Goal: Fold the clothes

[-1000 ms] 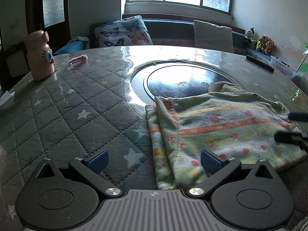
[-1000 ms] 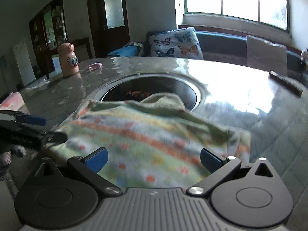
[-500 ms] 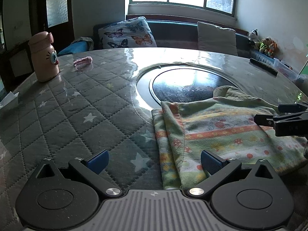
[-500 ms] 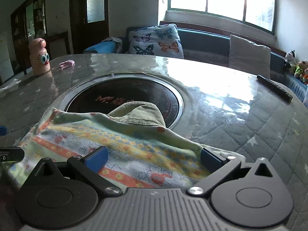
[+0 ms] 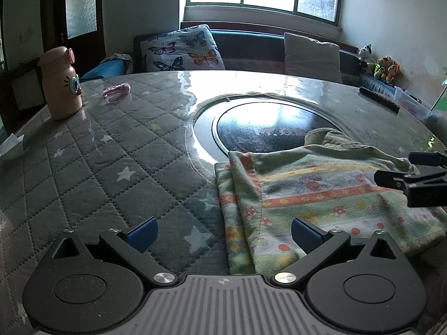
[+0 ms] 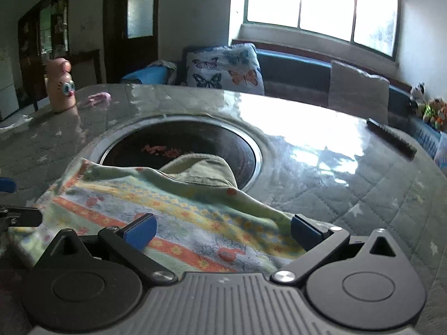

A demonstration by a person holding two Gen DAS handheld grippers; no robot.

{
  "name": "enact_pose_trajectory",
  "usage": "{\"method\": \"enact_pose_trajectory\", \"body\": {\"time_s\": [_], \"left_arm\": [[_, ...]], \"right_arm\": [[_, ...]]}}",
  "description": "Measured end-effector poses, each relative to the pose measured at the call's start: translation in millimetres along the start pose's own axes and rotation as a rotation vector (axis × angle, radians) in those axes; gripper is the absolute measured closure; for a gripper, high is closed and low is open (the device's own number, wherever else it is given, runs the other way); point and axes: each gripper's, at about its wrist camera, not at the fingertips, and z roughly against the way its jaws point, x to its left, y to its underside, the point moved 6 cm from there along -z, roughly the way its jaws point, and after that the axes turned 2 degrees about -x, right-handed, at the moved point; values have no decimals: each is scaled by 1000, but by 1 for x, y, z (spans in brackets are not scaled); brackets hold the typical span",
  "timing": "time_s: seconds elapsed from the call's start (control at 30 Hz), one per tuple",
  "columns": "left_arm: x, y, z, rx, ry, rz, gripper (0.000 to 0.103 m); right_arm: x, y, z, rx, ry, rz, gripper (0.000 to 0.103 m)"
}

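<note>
Left tool [image 5: 222, 233] held low and level over the grey quilted star-patterned table [image 5: 111, 167], fingers spread wide, gripping nothing; right tool [image 6: 222, 230] likewise spread, low over the green floral-striped fleece garment [image 6: 178, 217]; garment lies folded at the round dark inset's [image 5: 265, 128] near edge; orange lettering there unreadable.

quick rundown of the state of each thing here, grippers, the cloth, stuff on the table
left gripper: open, holding nothing
right gripper: open, over the cloth, holding nothing
patterned garment: folded, lying flat on the table, far edge over the round inset
pink bottle: upright, lid shut
remote: lying flat near the far table edge
</note>
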Motion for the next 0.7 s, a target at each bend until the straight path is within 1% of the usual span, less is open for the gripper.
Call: {"method": "enact_pose_trajectory", "body": {"time_s": [0.07,0.13,0.23,0.4,0.47,0.7], "left_arm": [[-1,2,0,3,-1,-3,0],[-2,5,-1,10,-1,-10,0],[-2,9,0,18,-2,-19,0],[0,8,4,6,-3,-17,1],[-1,9,5,6,0,-17,1],[1,18,12,6,0,-47,1]], "right_arm": [[3,4,3,8,-9,13,0],[6,11,1,34,-6,30,0],[7,15,4,30,1,31,0],[20,10,22,-6,-48,51,0],[29,13,24,0,-81,73,0],[56,22,32,3,-122,161,0]]}}
